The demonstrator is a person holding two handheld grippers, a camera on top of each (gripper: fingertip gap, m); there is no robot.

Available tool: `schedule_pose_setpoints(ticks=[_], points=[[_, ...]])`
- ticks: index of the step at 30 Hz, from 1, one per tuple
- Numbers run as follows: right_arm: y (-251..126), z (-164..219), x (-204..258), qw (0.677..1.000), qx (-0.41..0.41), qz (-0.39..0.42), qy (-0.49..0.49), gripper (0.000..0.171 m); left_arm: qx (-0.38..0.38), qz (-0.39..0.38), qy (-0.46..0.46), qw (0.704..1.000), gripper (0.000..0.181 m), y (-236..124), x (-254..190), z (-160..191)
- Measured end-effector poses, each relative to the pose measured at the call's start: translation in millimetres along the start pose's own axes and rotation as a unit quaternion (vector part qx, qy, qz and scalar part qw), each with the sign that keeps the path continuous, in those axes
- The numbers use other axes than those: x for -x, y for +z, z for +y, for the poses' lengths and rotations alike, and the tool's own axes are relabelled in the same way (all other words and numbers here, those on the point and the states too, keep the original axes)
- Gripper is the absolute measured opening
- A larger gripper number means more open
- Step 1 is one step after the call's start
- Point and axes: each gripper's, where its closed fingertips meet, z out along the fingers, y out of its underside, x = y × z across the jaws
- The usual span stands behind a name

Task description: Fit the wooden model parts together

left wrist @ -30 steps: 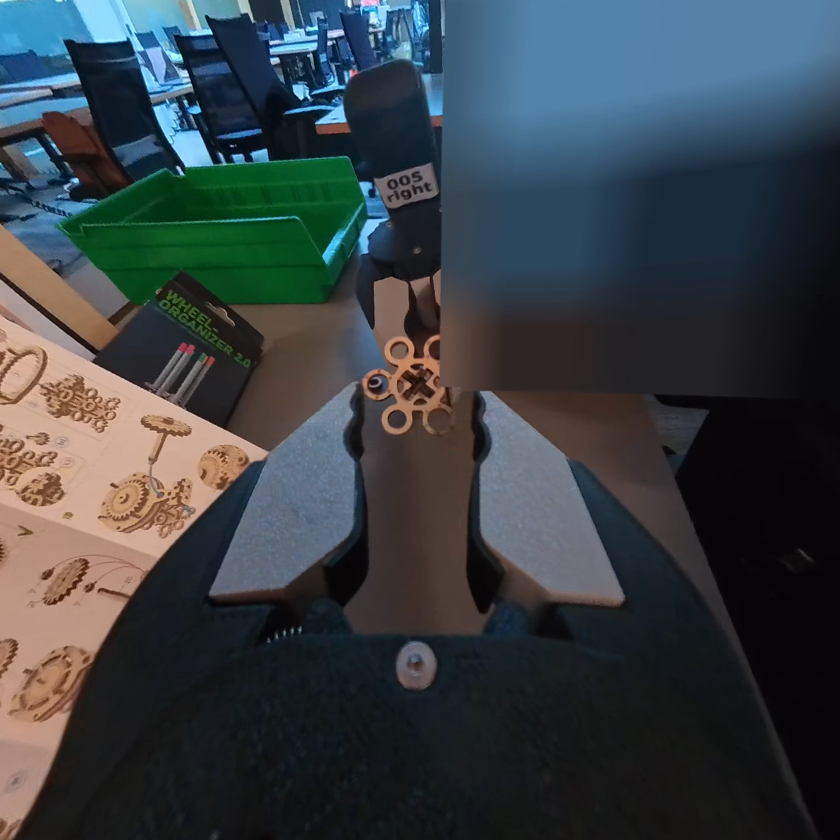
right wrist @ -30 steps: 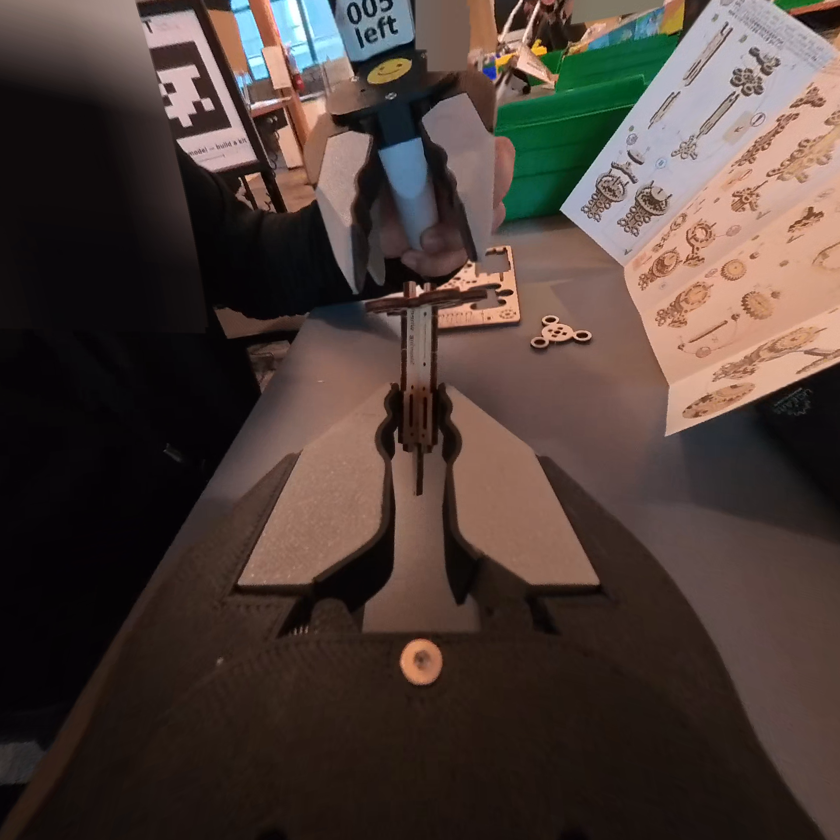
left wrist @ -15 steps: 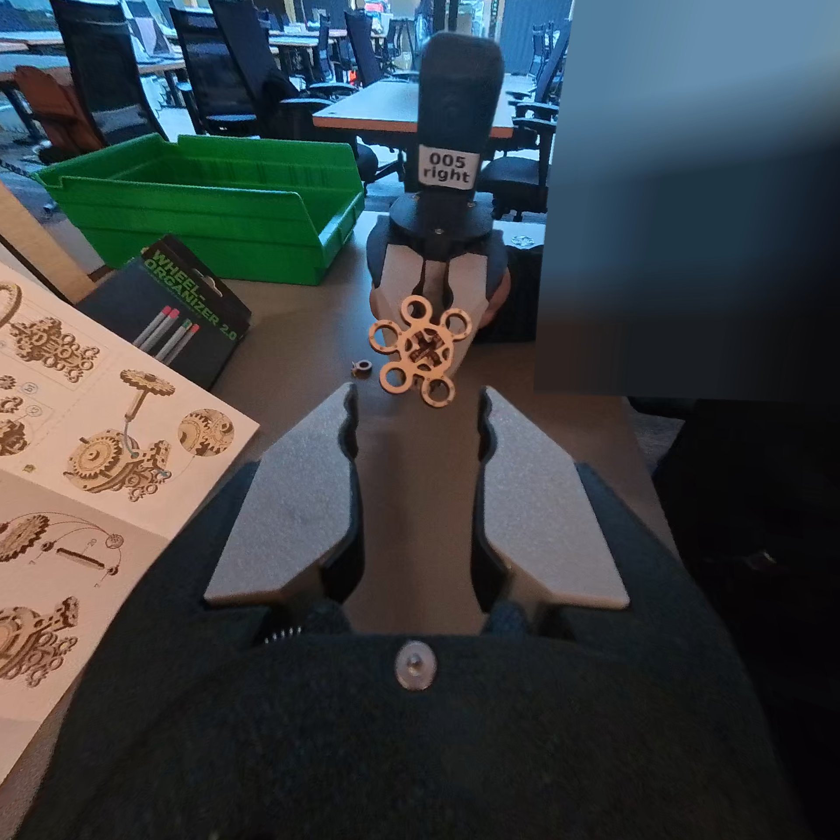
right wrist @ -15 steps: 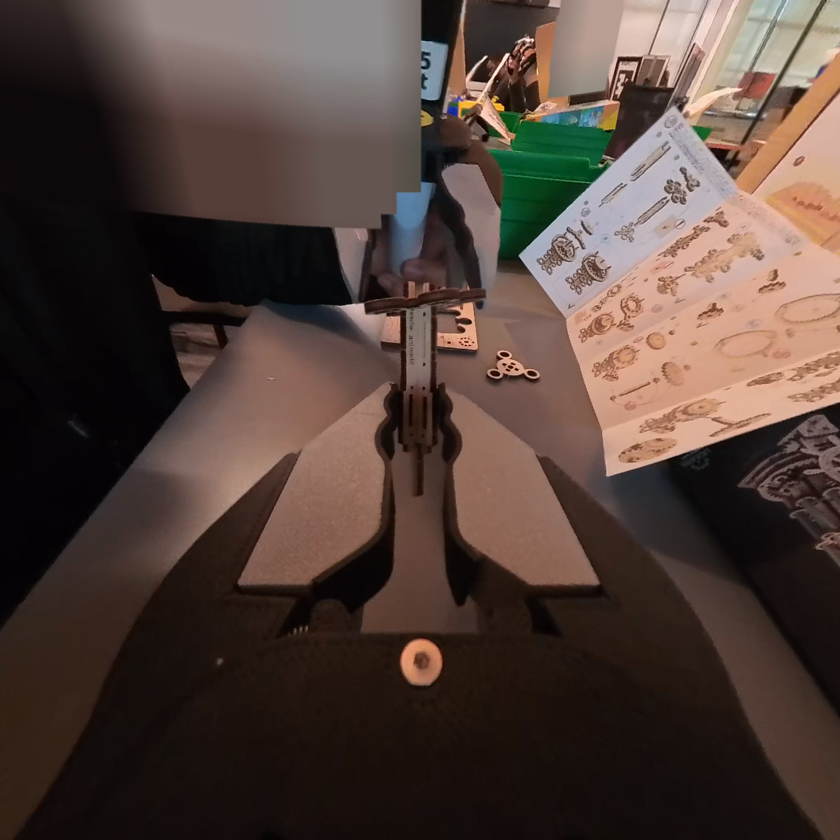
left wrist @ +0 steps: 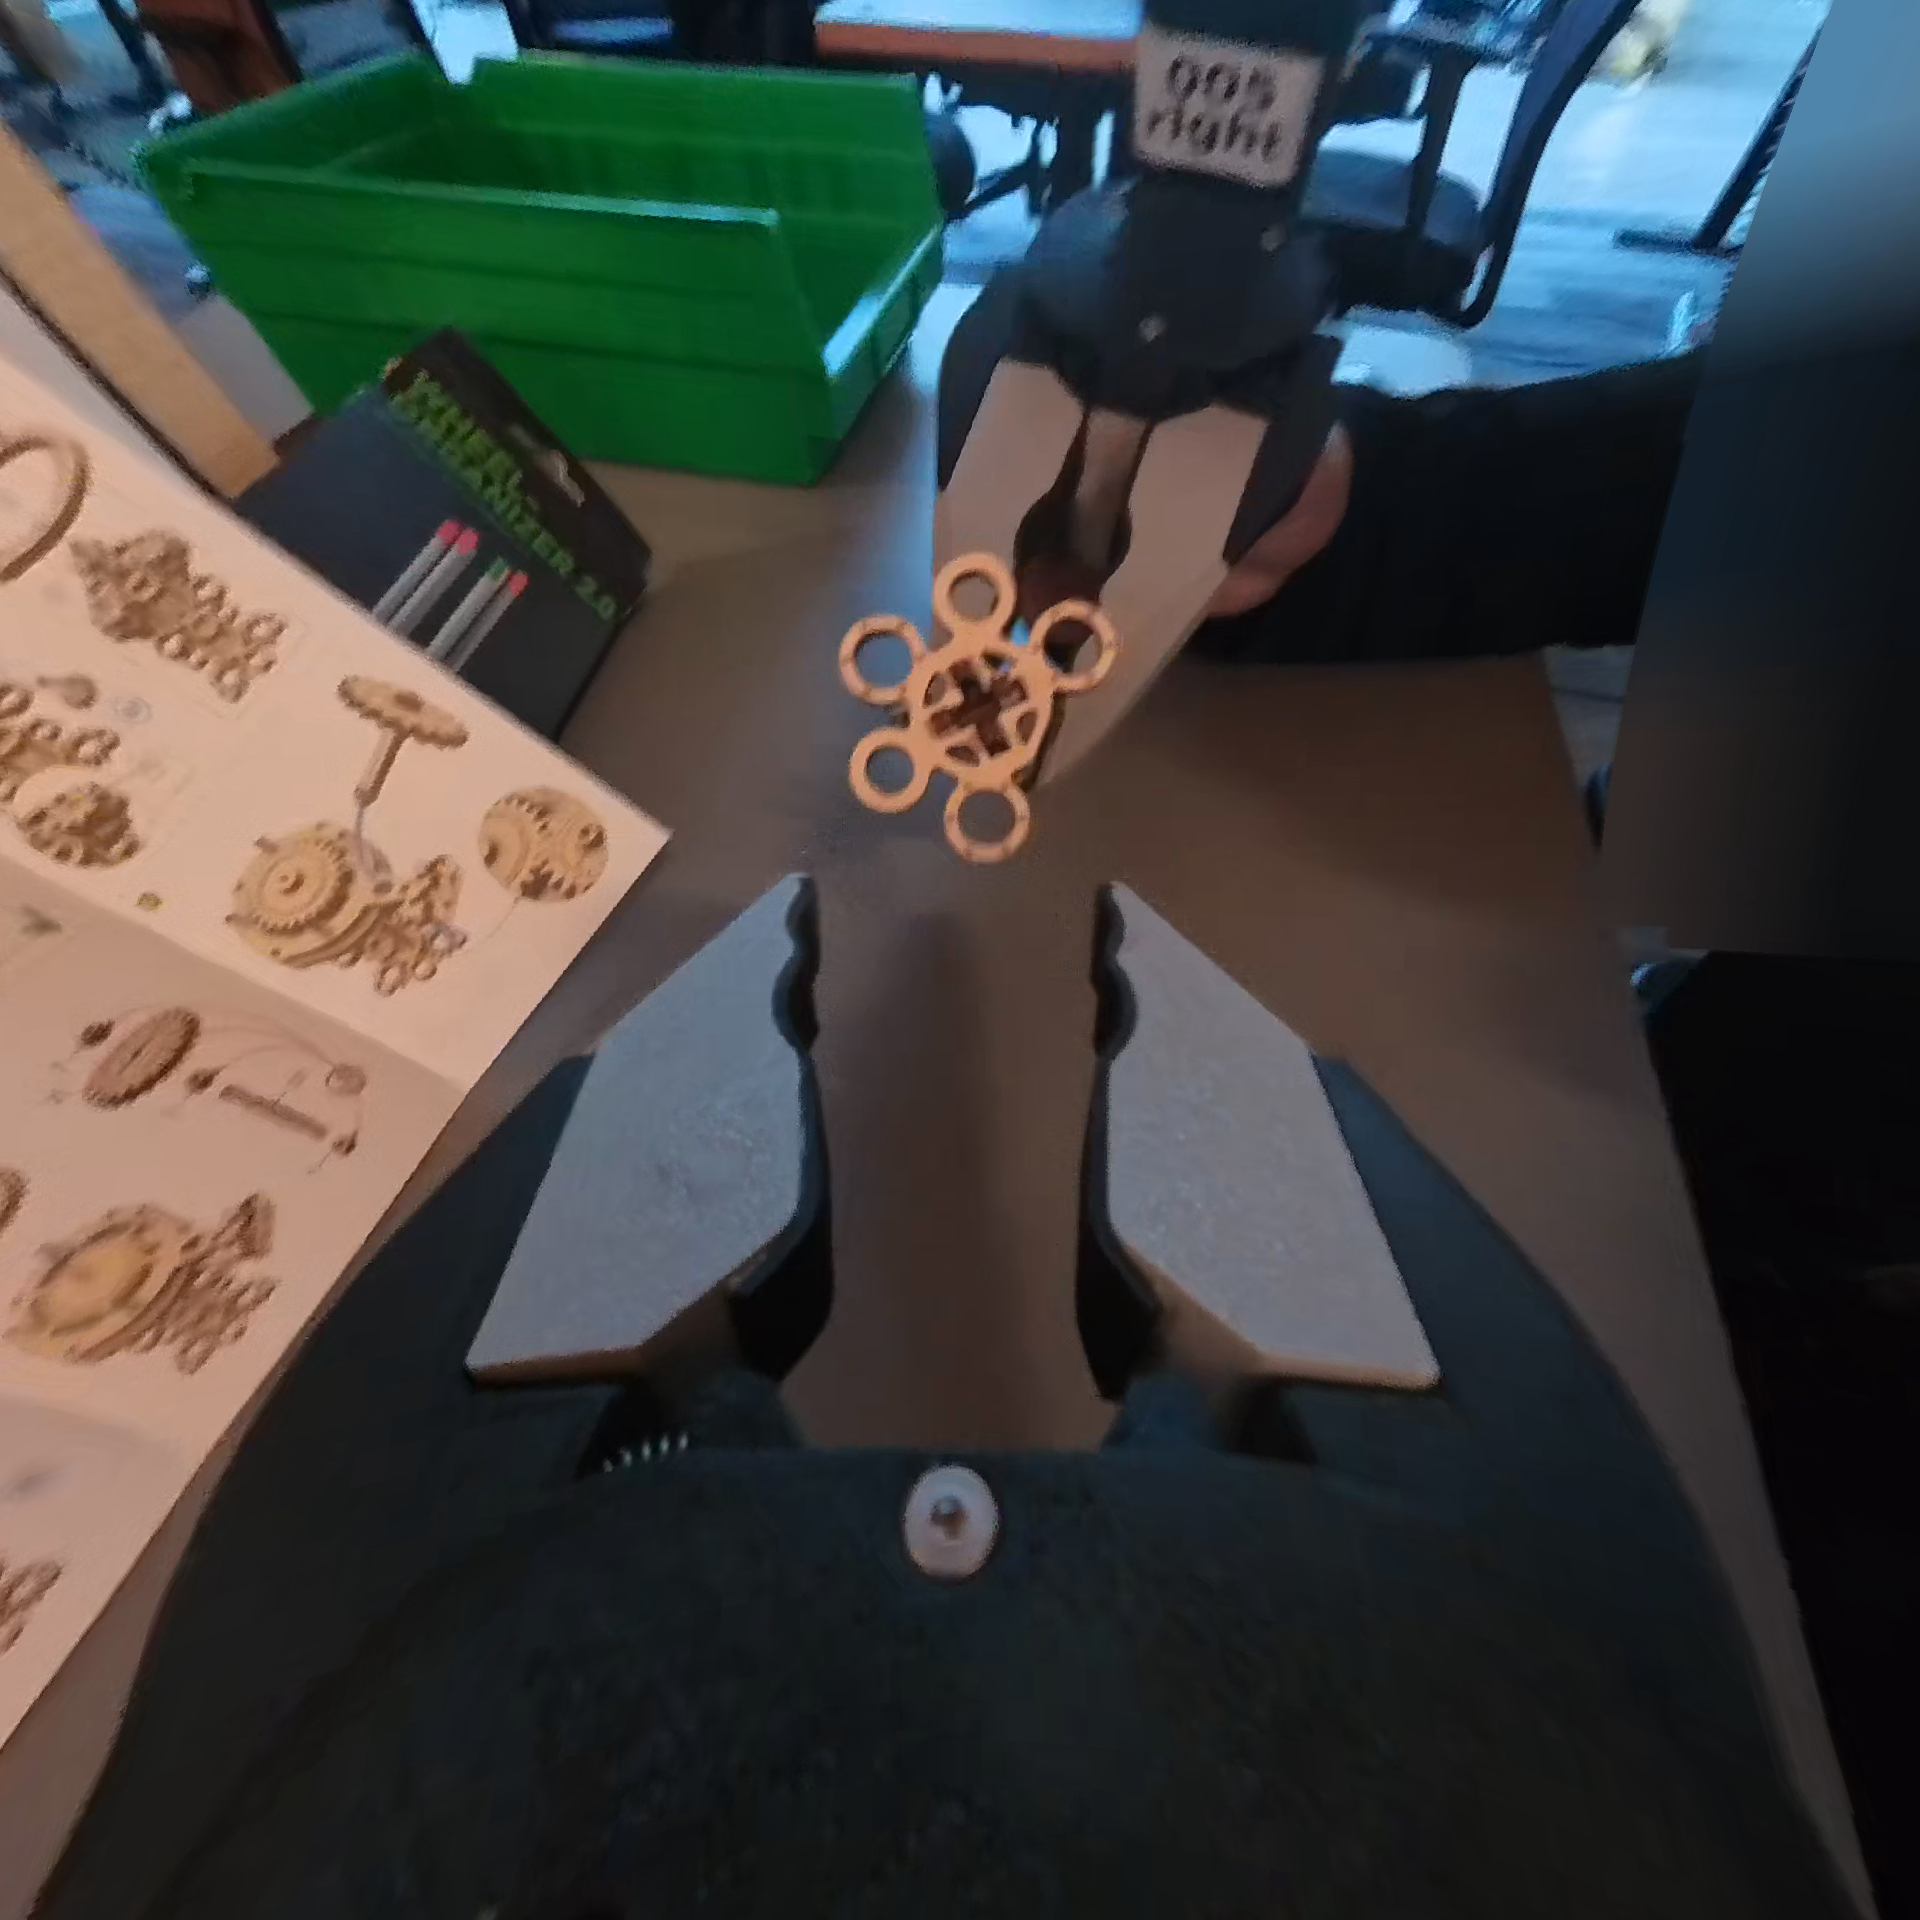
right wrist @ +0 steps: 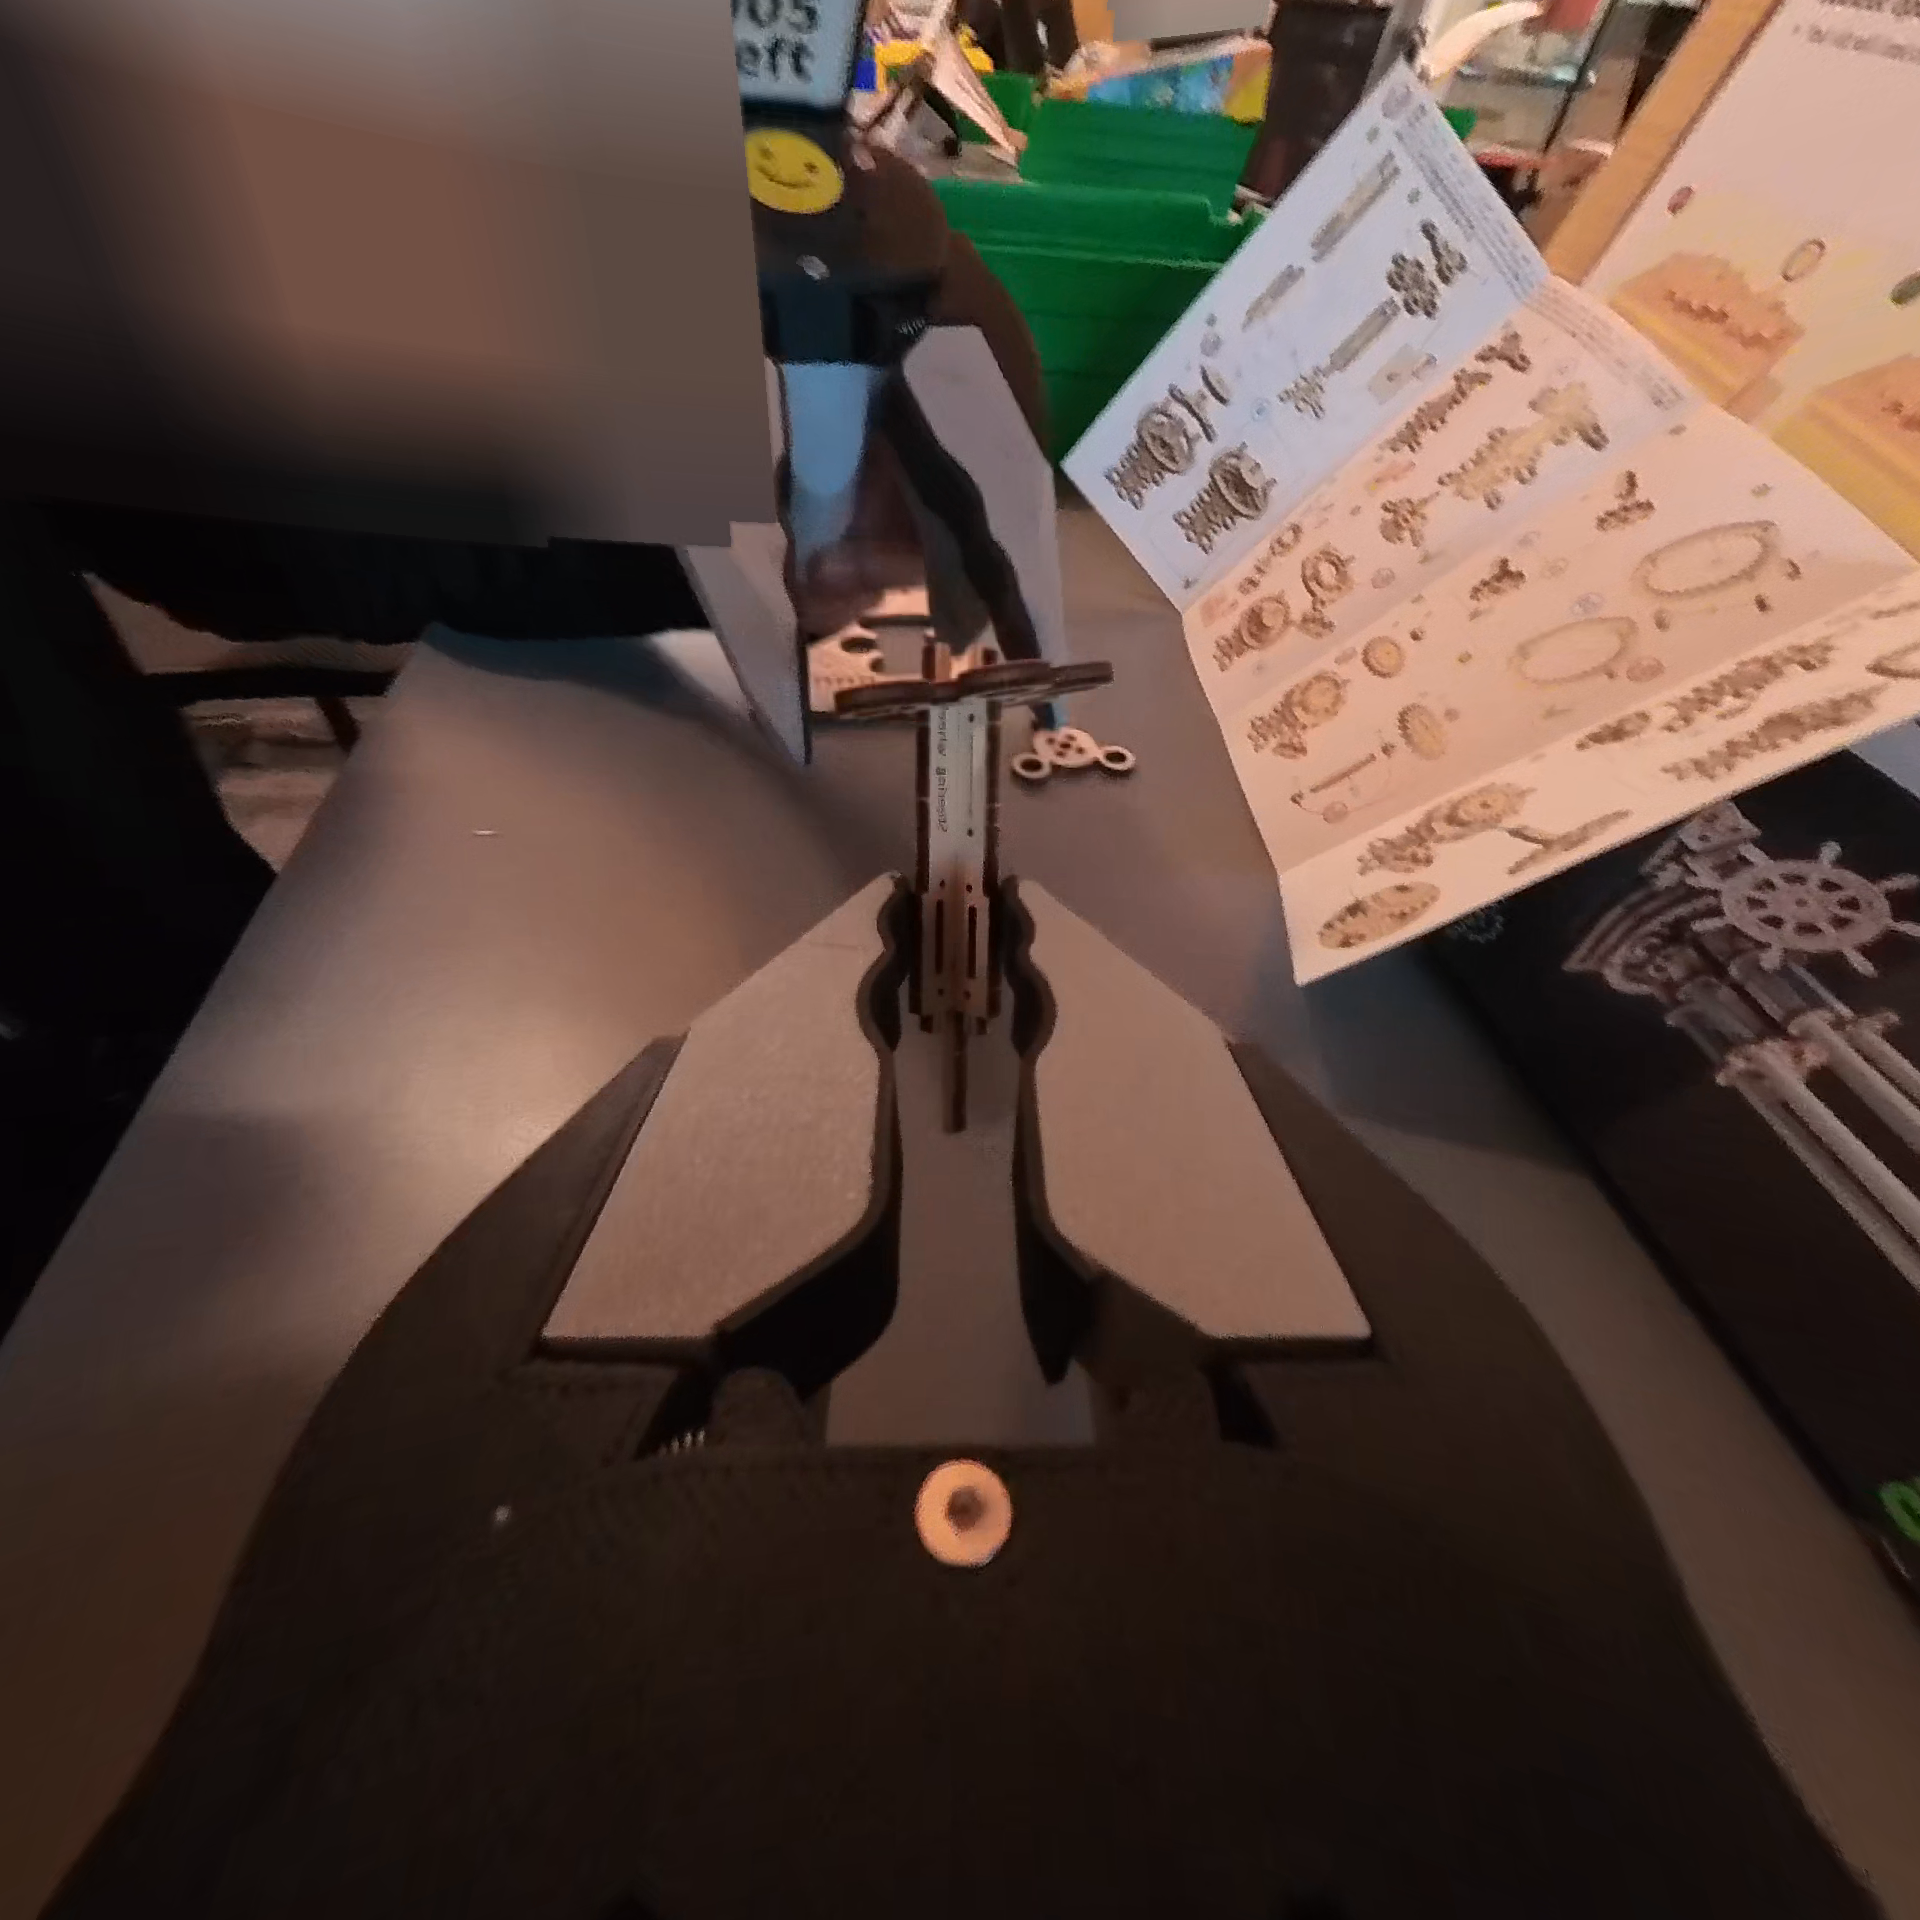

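Over grey table, right gripper is clamping slim wooden shaft bearing five-ringed wooden disc; left gripper is gaping empty.

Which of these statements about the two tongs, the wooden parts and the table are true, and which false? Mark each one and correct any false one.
1. The right tongs are shut on the wooden shaft. True.
2. The left tongs hold the five-ring wooden disc. False: they are open and empty; the disc sits on the end of the shaft held by the right tongs.
3. A small three-lobed wooden piece lies on the table. True.
4. The green bin stands on the instruction sheet. False: it stands on the table beyond the sheet.
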Motion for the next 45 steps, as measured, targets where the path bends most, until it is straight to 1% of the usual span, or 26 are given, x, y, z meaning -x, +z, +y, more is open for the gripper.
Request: schedule_pose_setpoints(ticks=[2,4,7,9,12,14,18,20,24,26,28,31,32,33,35,39,42,43,45], points=[[-2.1,6.0,-6.2,0.999,0.027,0.022,0.003,0.013,0.033,-0.053,0.005,0.998,0.057,-16.7,19.0,9.6],[-3.8,9.9,-10.0,0.998,0.044,0.038,-0.005,0.013,0.052,-0.107,-0.005,0.993,0.058,-44.5,40.1,18.0],[-4.2,13.8,-10.5,0.998,0.056,0.038,0.000,0.013,0.087,-0.108,-0.070,0.988,0.057,-77.4,53.7,40.7],[-3.7,16.9,-10.7,0.997,0.061,0.035,0.009,0.013,0.130,-0.125,-0.101,0.978,0.058,-87.9,65.2,60.2],[-3.1,19.4,-9.2,0.997,0.065,0.026,0.015,0.013,0.153,-0.112,-0.108,0.976,0.057,-76.8,65.5,70.7],[-3.3,19.1,-8.2,0.998,0.065,0.023,0.014,0.013,0.187,-0.105,-0.095,0.972,0.057,-65.6,67.4,82.2],[-5.9,17.7,-8.8,0.998,0.061,0.023,0.008,0.013,0.249,-0.126,-0.065,0.958,0.056,-56.7,86.5,103.6],[-7.5,17.4,-10.7,0.998,0.058,0.025,0.012,0.013,0.269,-0.126,-0.050,0.954,0.051,-56.0,90.4,109.0],[-9.3,16.8,-12.3,0.998,0.050,0.018,0.027,0.013,0.268,-0.090,-0.051,0.958,0.040,-52.6,86.6,108.6],[-9.8,16.6,-12.5,0.998,0.047,0.014,0.033,0.013,0.255,-0.071,-0.058,0.963,0.033,-49.8,85.4,107.5],[-10.3,16.2,-12.6,0.998,0.043,0.011,0.038,0.013,0.245,-0.065,-0.053,0.966,0.030,-47.7,86.9,106.5],[-10.8,15.7,-12.4,0.998,0.040,0.007,0.040,0.013,0.234,-0.059,-0.059,0.969,0.034,-44.0,86.4,104.5],[-11.0,15.6,-12.4,0.998,0.039,0.006,0.040,0.013,0.232,-0.063,-0.060,0.969,0.032,-43.3,87.3,104.2],[-11.1,15.3,-11.8,0.999,0.038,0.003,0.039,0.013,0.231,-0.069,-0.059,0.969,0.022,-43.2,88.9,104.4],[-11.3,13.0,-9.6,0.999,0.031,-0.004,0.036,0.013,0.231,-0.072,-0.059,0.969,0.022,-43.0,89.1,104.4],[-12.0,8.1,-6.4,1.000,0.015,-0.013,0.022,0.013,0.225,-0.076,-0.032,0.971,0.022,-41.8,85.8,103.3],[-12.9,4.7,-4.6,1.000,0.006,-0.014,0.007,0.013,0.216,-0.092,0.001,0.972,0.022,-41.2,85.4,99.8],[-13.1,3.5,-3.9,1.000,0.002,-0.015,0.003,0.013,0.204,-0.100,0.018,0.974,0.021,-40.7,85.6,94.2],[-13.7,1.8,-4.6,1.000,-0.003,-0.011,-0.005,0.013,0.154,-0.107,0.055,0.981,0.021,-37.1,79.1,70.5]])
